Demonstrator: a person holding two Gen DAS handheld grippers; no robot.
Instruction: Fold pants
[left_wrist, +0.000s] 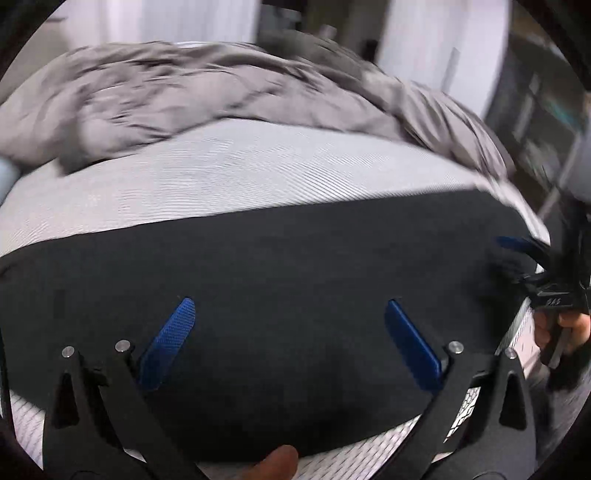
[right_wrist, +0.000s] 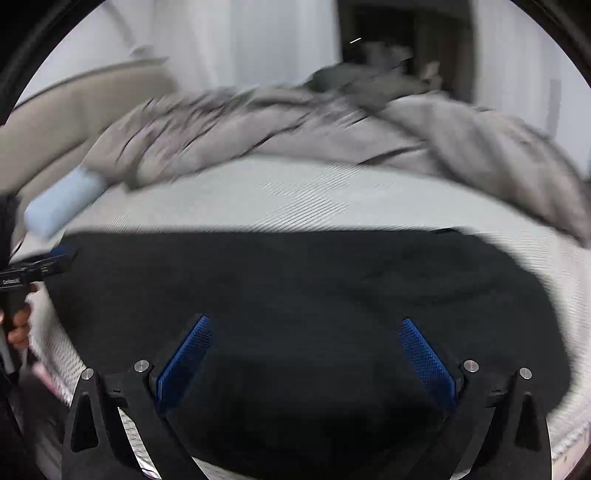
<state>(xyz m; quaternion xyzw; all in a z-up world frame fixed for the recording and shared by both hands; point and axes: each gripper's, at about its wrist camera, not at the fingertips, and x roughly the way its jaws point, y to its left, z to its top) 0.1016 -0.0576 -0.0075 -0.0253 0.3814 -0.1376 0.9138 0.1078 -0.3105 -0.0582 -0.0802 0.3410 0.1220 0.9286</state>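
Broadly, a bed with a pale ribbed sheet fills both views, a crumpled grey blanket heaped across the upper frame. Black pants lie spread flat along the bed's near edge, spanning the lower middle of each view. Left gripper hangs above the cloth at lower centre, jaws wide, nothing between them. Right gripper likewise stands wide and empty over the pants; it also shows at the right edge of the left view. A small pale blue block sits at the left. For a clean fold, each gripper should probably pinch matching corners, lifting together so the edges meet squarely.
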